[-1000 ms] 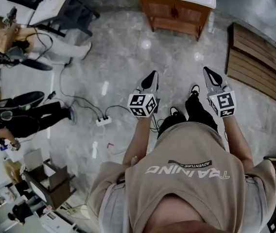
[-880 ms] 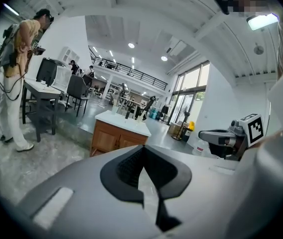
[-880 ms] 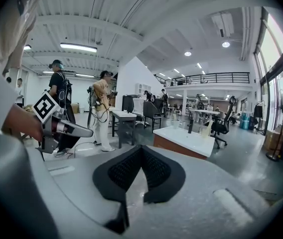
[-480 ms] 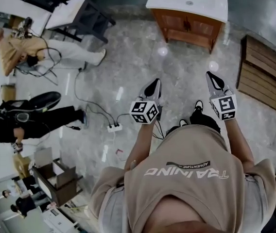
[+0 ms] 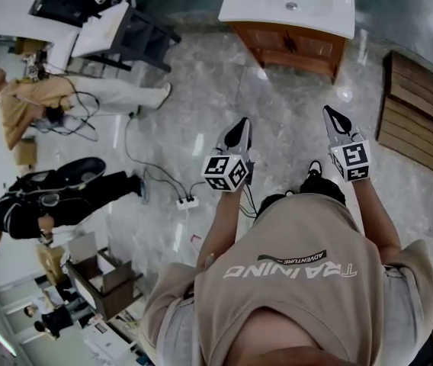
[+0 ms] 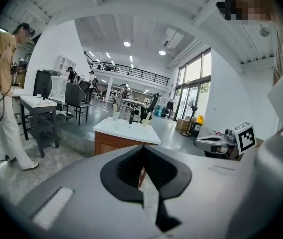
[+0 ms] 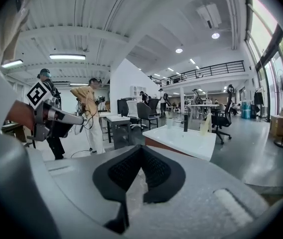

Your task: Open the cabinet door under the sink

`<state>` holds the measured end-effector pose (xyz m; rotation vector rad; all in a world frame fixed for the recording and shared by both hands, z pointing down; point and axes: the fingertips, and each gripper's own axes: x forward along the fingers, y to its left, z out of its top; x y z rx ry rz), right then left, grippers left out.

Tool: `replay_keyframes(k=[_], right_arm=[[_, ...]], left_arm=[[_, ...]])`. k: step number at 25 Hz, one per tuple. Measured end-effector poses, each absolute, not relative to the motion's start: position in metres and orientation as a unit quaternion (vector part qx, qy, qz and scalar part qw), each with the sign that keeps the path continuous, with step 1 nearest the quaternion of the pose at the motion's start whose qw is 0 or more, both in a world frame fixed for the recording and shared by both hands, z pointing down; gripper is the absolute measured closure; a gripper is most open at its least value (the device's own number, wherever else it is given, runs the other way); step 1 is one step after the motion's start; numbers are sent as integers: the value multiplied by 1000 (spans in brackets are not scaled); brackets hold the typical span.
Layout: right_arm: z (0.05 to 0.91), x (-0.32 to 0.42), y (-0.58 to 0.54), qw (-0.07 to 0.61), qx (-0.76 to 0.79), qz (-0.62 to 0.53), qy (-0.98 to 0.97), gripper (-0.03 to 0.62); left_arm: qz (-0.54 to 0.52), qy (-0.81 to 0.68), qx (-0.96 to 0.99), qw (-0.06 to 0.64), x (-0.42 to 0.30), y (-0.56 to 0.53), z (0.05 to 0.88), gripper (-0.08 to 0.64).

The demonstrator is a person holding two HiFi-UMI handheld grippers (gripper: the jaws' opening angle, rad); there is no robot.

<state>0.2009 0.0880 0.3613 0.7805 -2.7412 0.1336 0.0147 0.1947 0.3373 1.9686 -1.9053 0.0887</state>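
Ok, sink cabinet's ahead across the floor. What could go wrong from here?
The power strip and its cable lie on the floor to your left: a trip hazard. The slatted wooden platform edges the path on the right. The left claw and right claw are both shut; they'd likely bump the cabinet door rather than grip it.

Stood well short of the sink cabinet (image 5: 296,44), with left forearm (image 5: 220,219) and right forearm (image 5: 374,208) stretched forward toward it. Held the left gripper (image 5: 238,128) and the right gripper (image 5: 333,120) side by side, apart, both aimed at that cabinet and tipped slightly down. Had both pairs of jaws pressed together, with nothing between.
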Motion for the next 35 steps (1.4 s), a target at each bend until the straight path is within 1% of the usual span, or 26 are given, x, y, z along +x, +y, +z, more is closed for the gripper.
replay_keyframes(k=[6,10,16,21,27,31,35], right_arm=[[357,181,54,152,236,19,-959,591],[360,171,45,148,238,32,-959,591],[367,147,40,167,240,30,-956,591],[352,120,23,163,291,7,-943,591],[334,80,13,145,345,24,-927,591],[312,62,9,112,393,47,-912,591],[313,60,15,128,423,46,-896,591]], left_arm=[[35,-709,668,222,-3,194,349,543],[32,-711,664,231,-12,188,355,543],[23,-699,682,212,-42,162,346,543],[26,-670,713,204,-80,136,356,543],[69,-625,763,150,-124,91,345,543],[69,-585,793,155,-136,75,351,543],[70,-542,820,169,-131,63,368,543]])
